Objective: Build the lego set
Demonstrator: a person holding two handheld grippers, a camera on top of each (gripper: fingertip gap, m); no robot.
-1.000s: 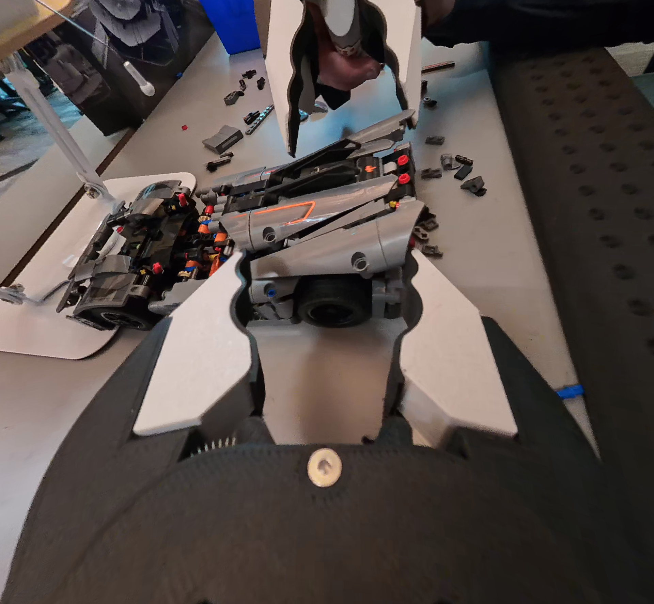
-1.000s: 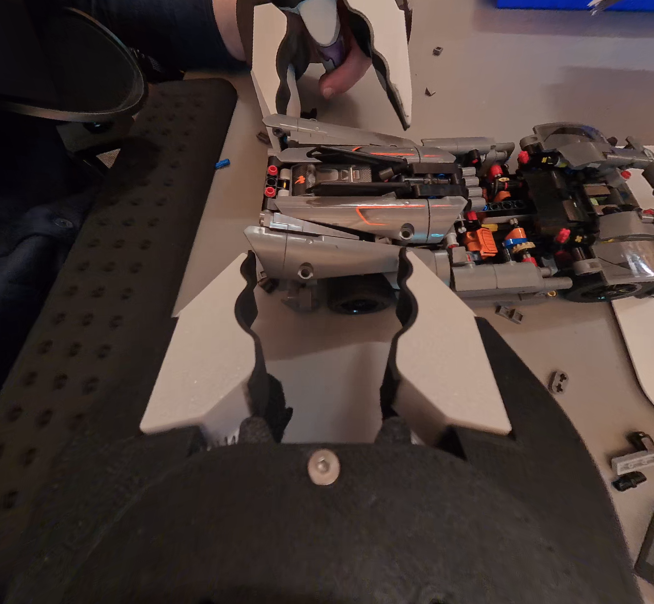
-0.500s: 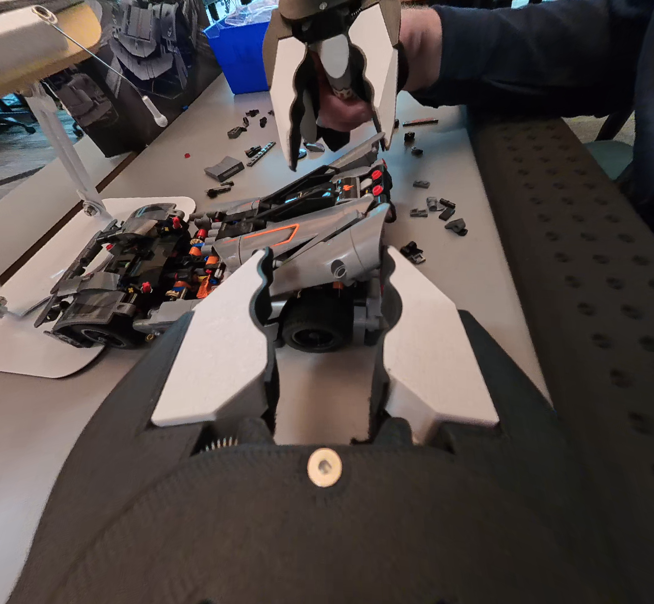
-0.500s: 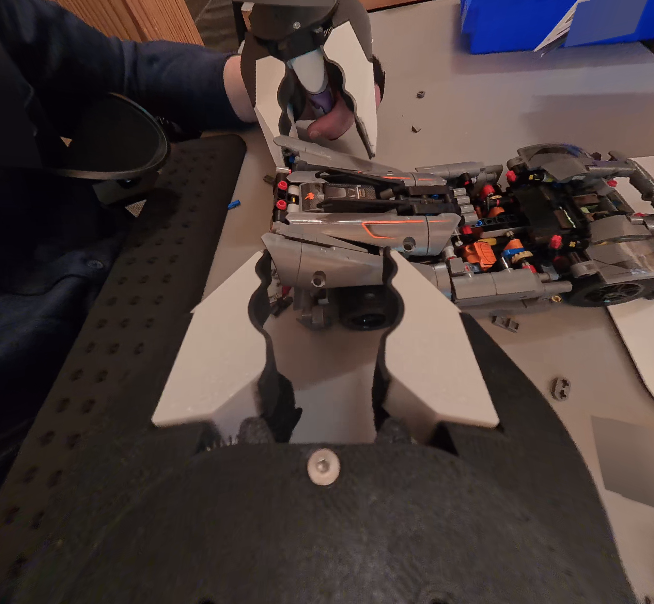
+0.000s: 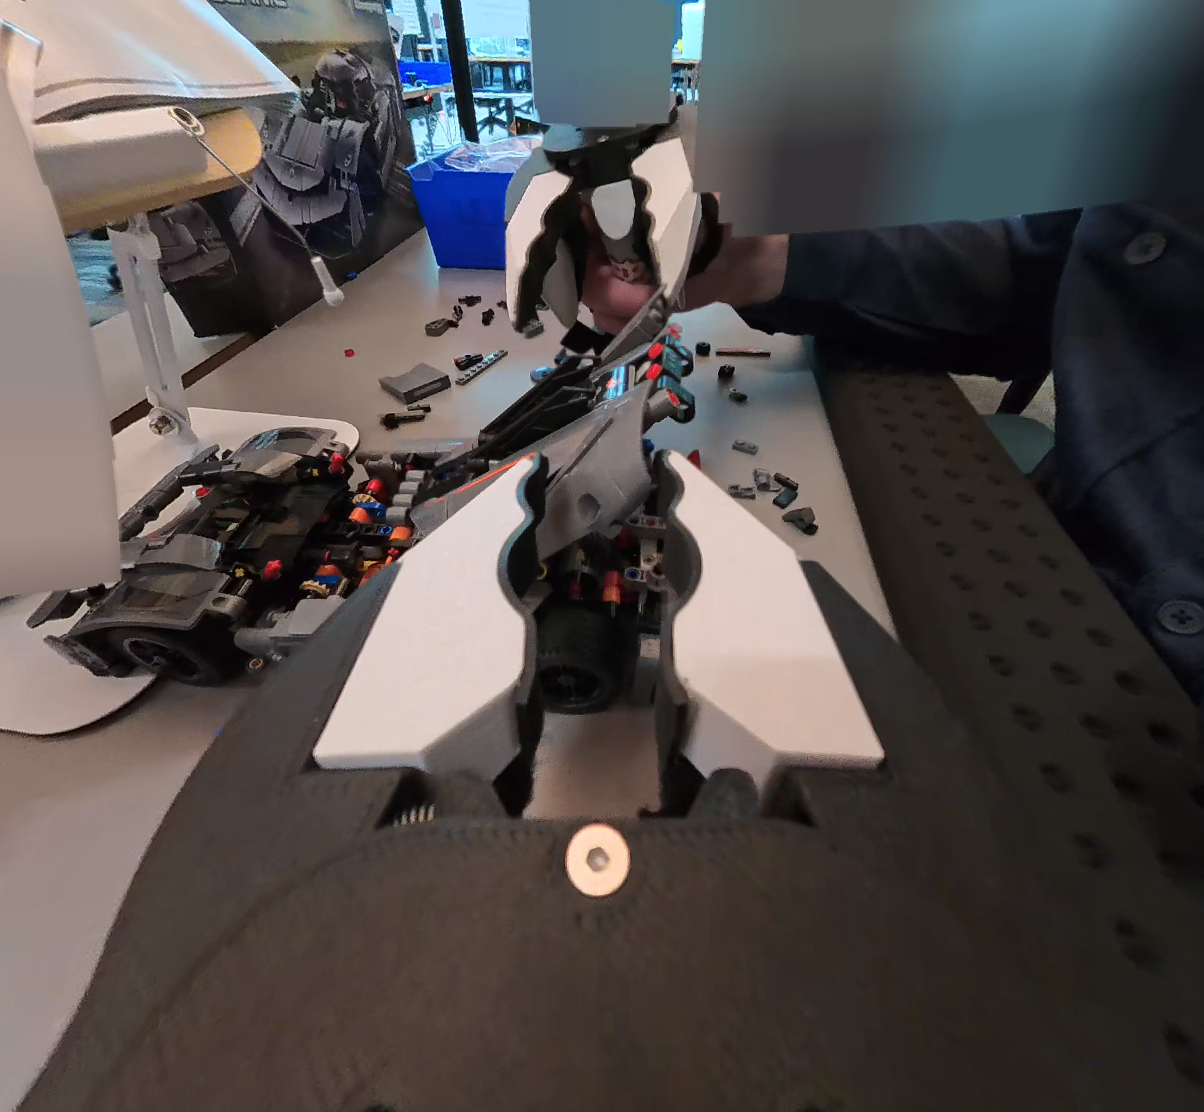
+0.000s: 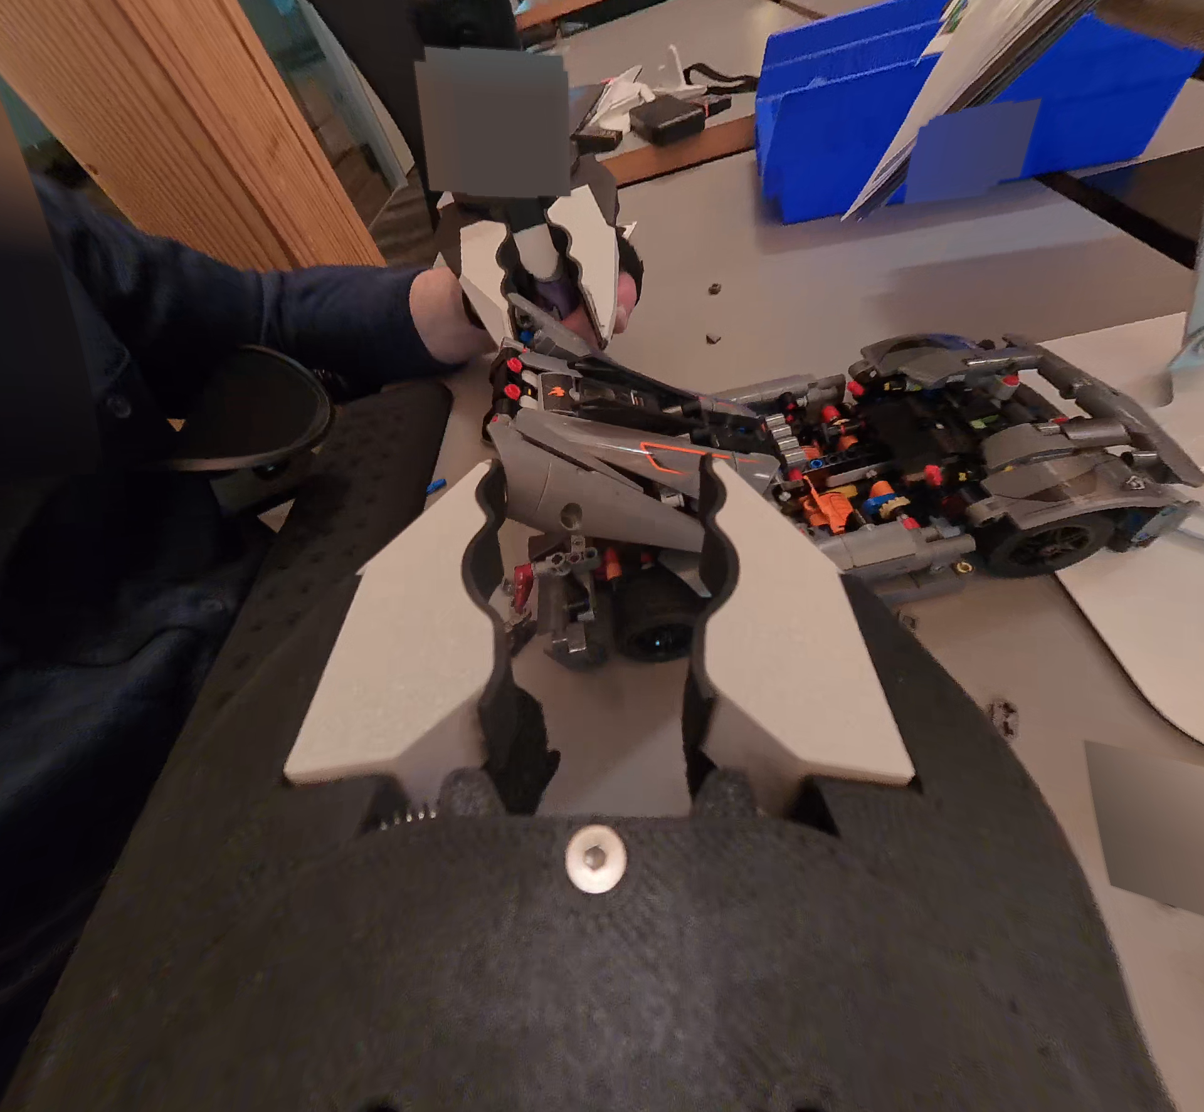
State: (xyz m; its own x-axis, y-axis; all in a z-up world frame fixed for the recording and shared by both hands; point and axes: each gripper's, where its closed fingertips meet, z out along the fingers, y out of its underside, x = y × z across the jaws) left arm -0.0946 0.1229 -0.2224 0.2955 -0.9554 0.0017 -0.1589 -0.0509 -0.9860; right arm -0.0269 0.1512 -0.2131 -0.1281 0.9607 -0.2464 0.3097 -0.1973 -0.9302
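The grey Lego car (image 5: pixel 228 547) lies on the table with its nose on a white stand base (image 5: pixel 65 703) and its rear end raised. My left gripper (image 5: pixel 593 494) is shut on the near grey rear fender (image 5: pixel 586 501), above the black rear wheel (image 5: pixel 573 657). My right gripper (image 6: pixel 599 494) is shut on the opposite rear fender (image 6: pixel 573 494) of the car (image 6: pixel 977 449). Each gripper also shows across the car in the other's view: the right one in the left wrist view (image 5: pixel 593 299), the left one in the right wrist view (image 6: pixel 554 312).
Loose dark pieces (image 5: pixel 417 384) lie scattered on the table behind the car and to its right (image 5: pixel 782 494). A blue bin (image 5: pixel 456 214) and the set's box (image 5: pixel 313 169) stand at the back. An open booklet (image 5: pixel 130 71) rests on the stand. A black perforated mat (image 5: pixel 1010 527) edges the table. The gap from one gripper's tips to the other's is roughly 9 centimeters.
Both grippers have narrowed onto the rear fenders. The car's rear end has tilted up off the table, exposing the axle parts underneath, and both views have pitched upward.
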